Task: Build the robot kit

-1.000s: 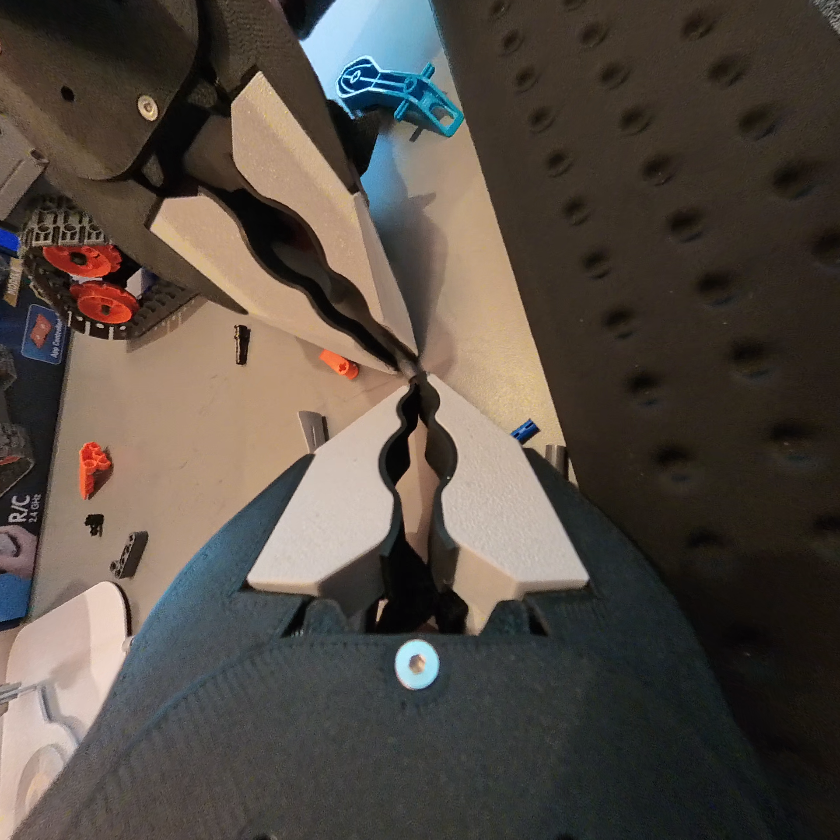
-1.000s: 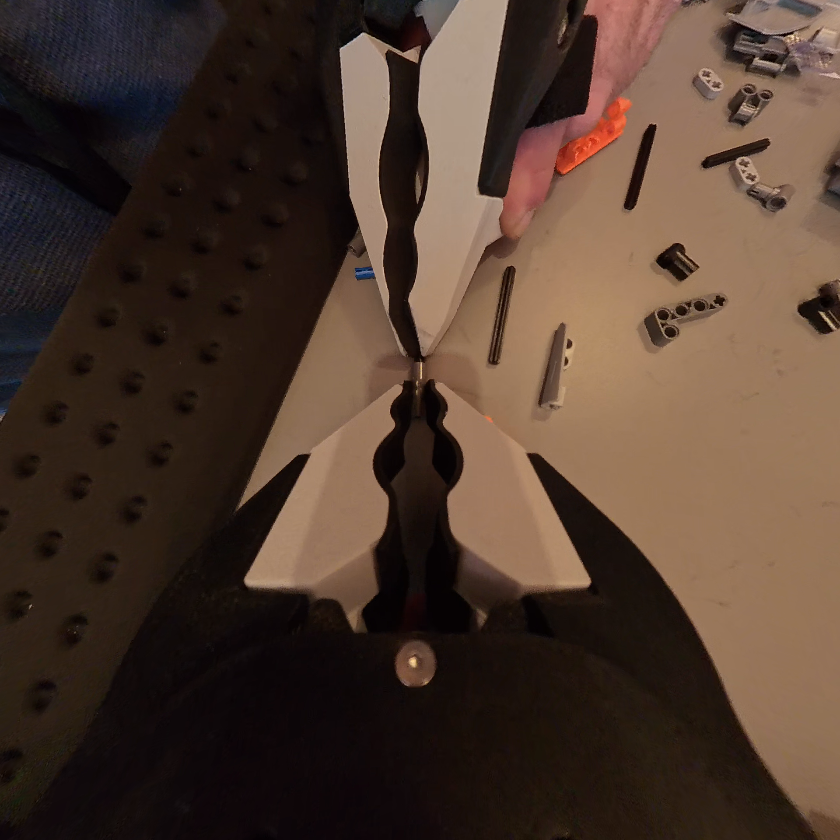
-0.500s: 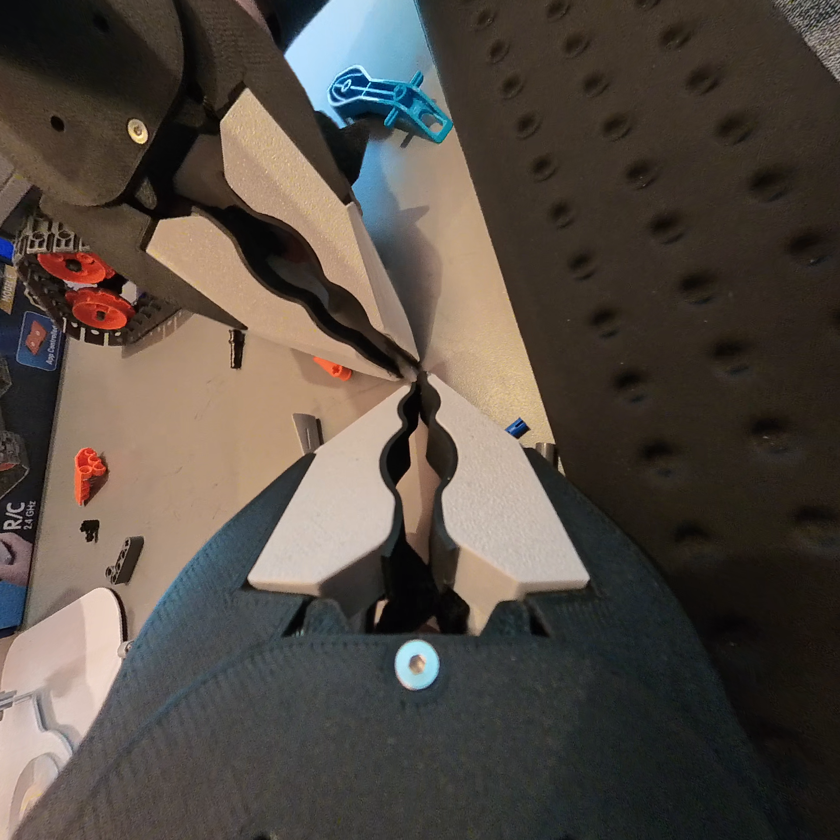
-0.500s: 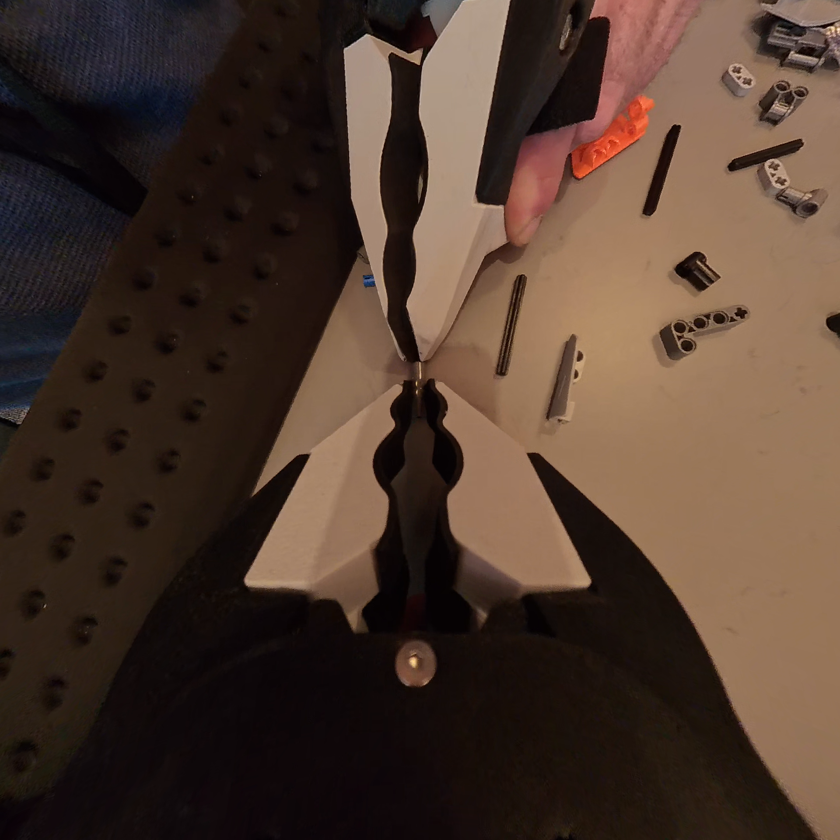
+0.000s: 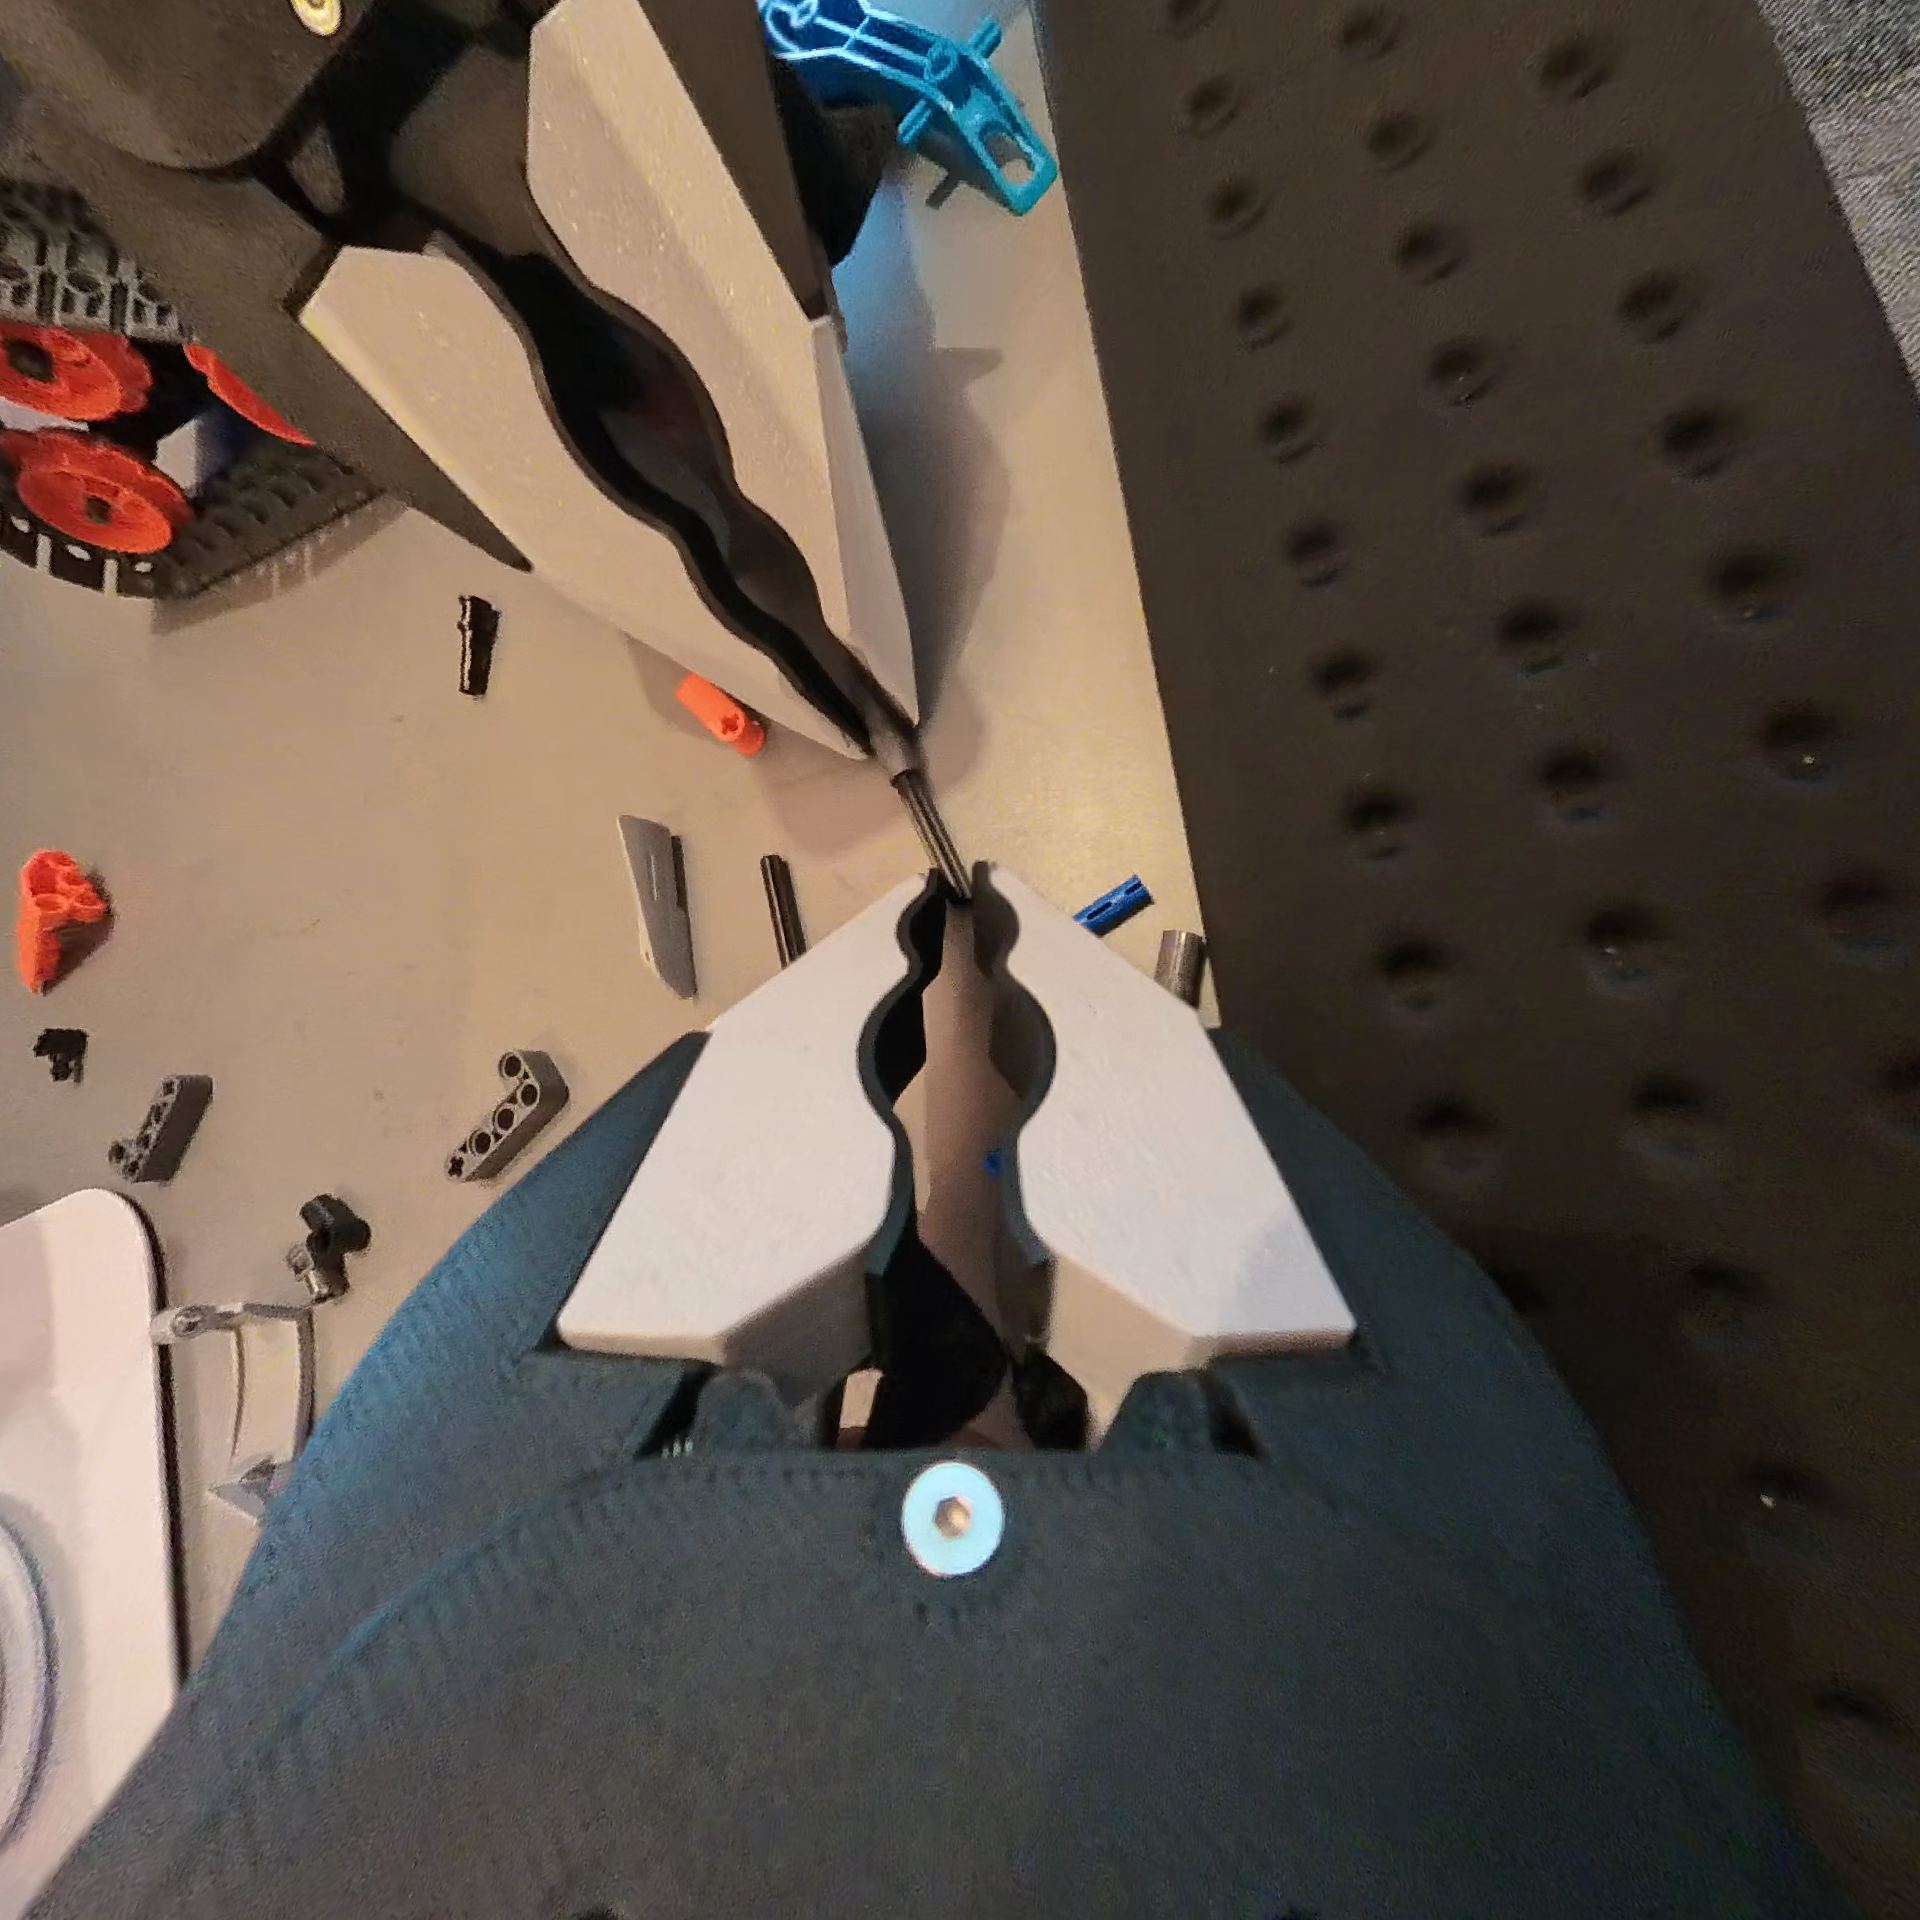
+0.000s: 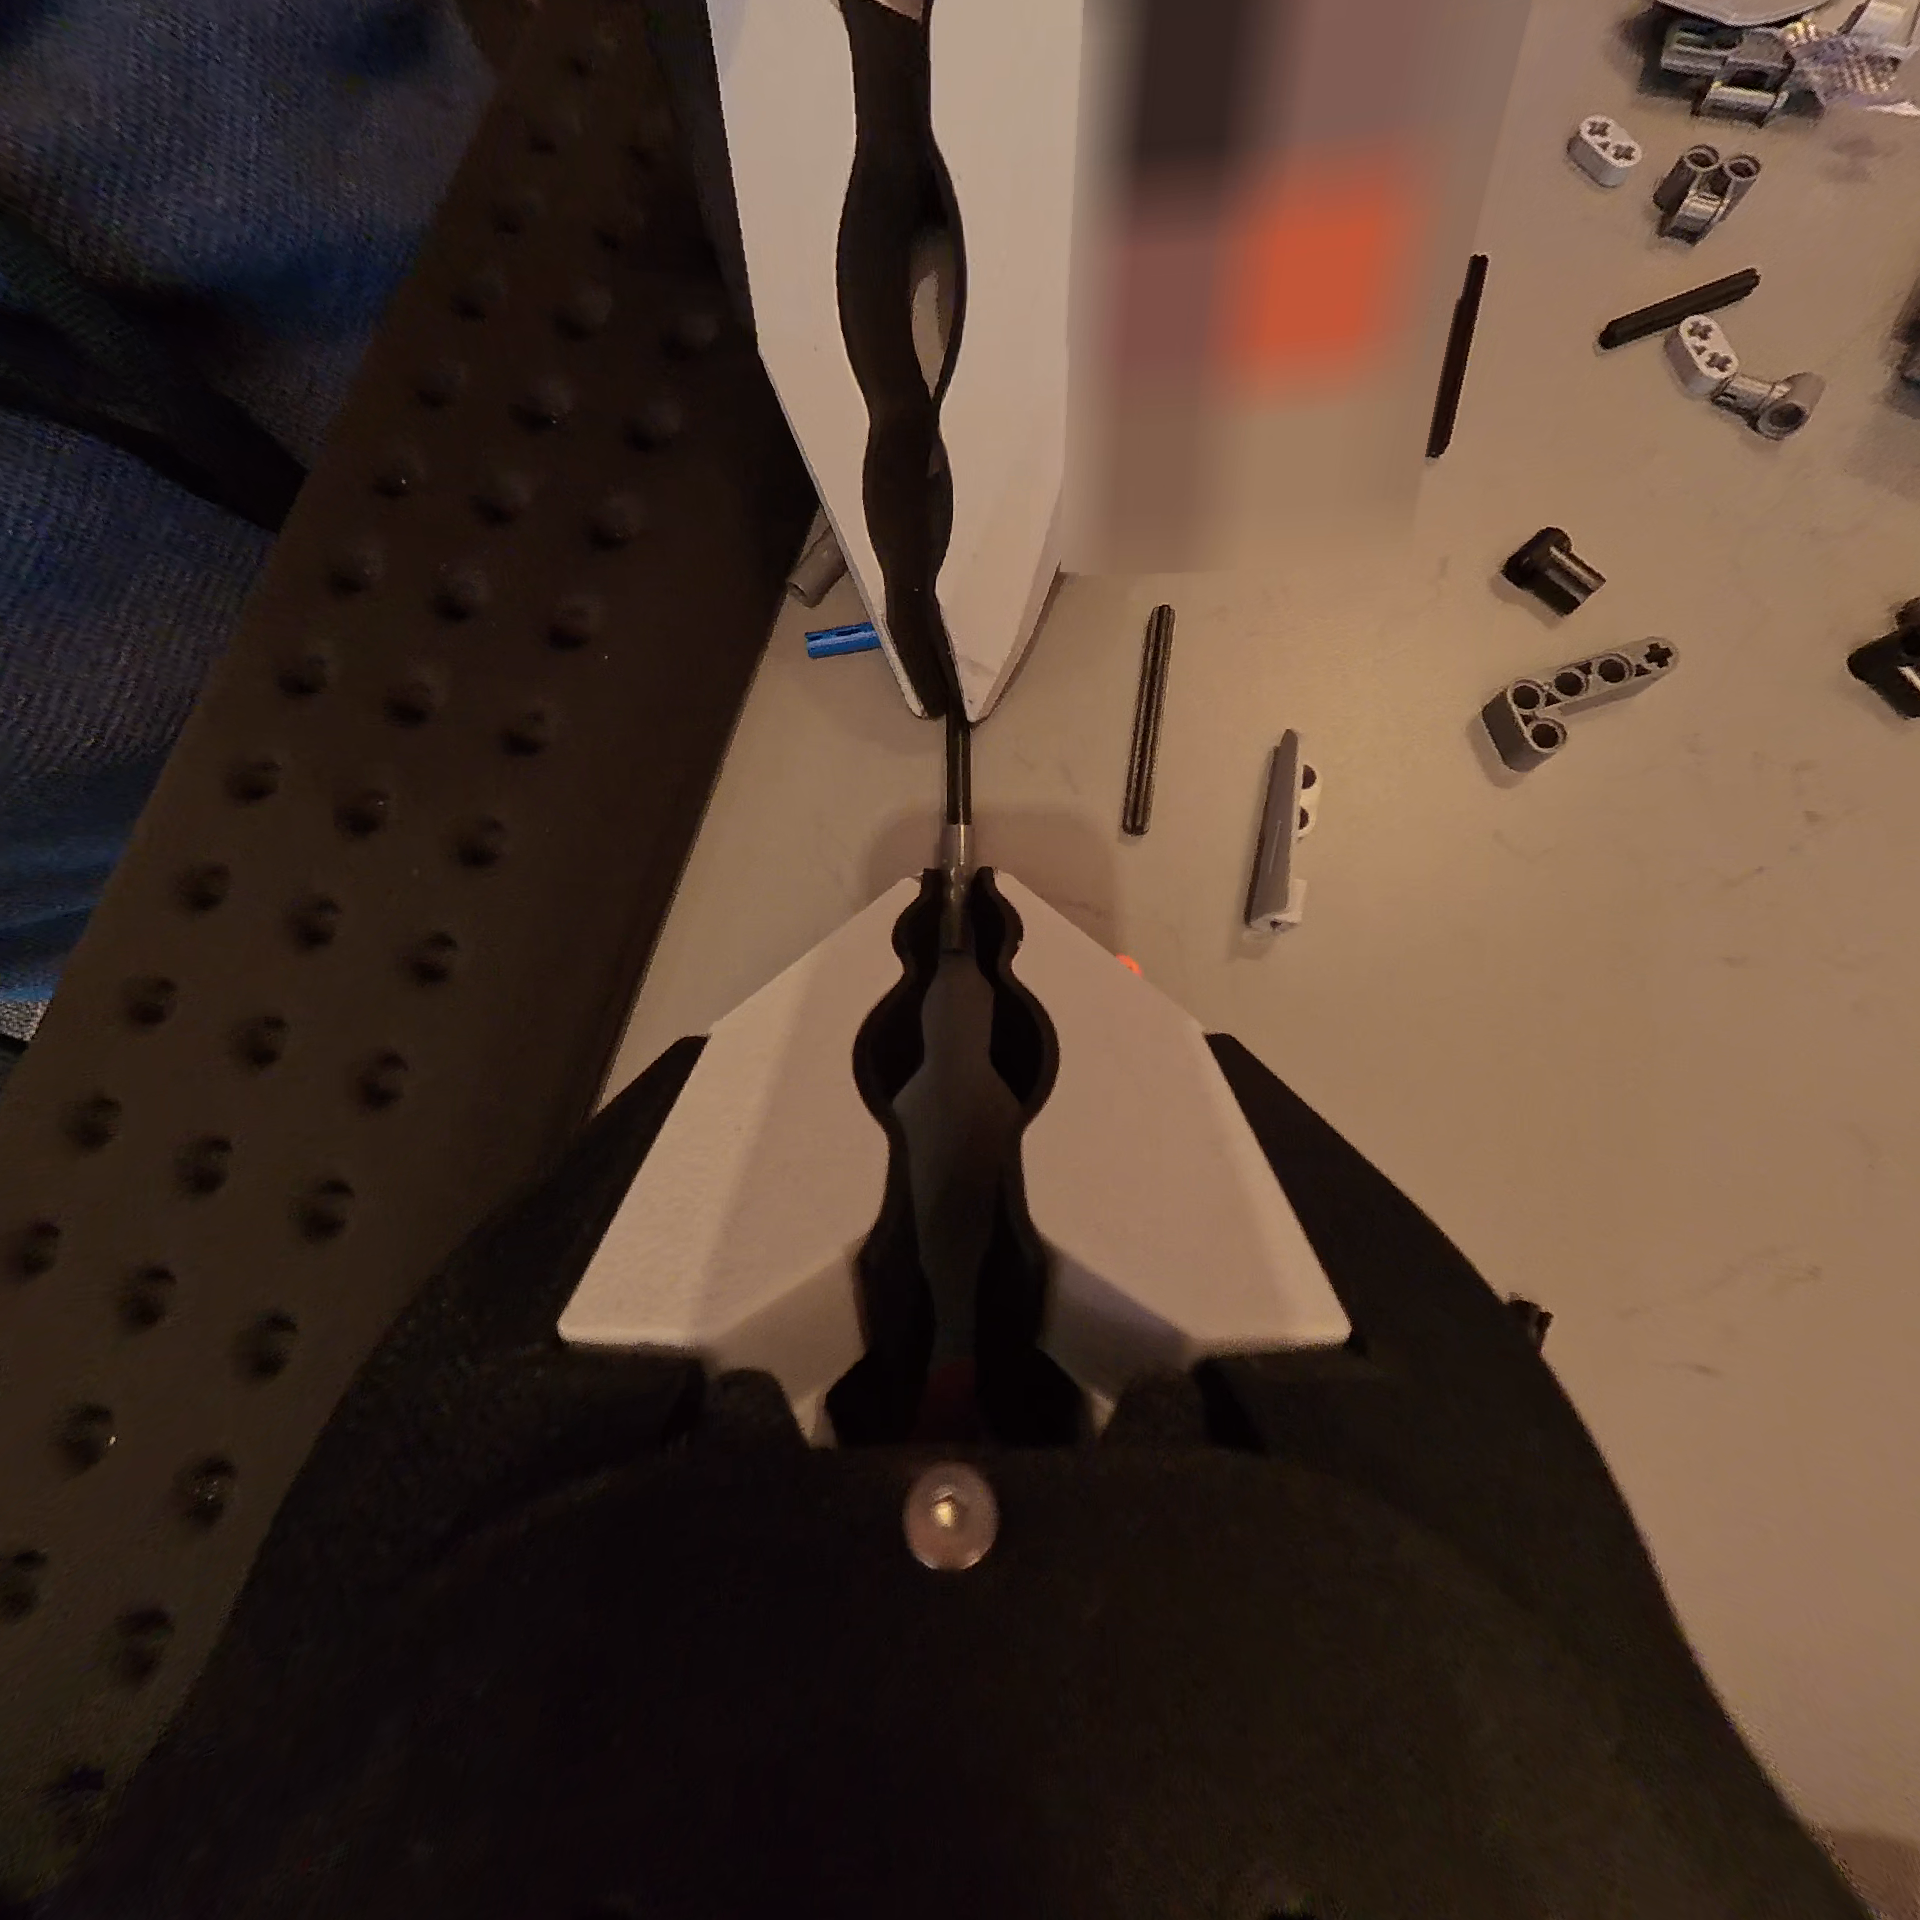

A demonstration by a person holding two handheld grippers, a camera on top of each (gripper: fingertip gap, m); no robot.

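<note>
Black axle (image 5: 932,828) — end to end, both grippers.

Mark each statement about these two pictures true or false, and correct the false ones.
1. A thin black rod spans the gap between the left tool and the right tool. True.
2. The left tool is wide open. False: it is shut on the rod's end.
3. A blue pin lies beside the studded black mat. True.
4. The tracked wheels are green. False: they are orange.
</note>
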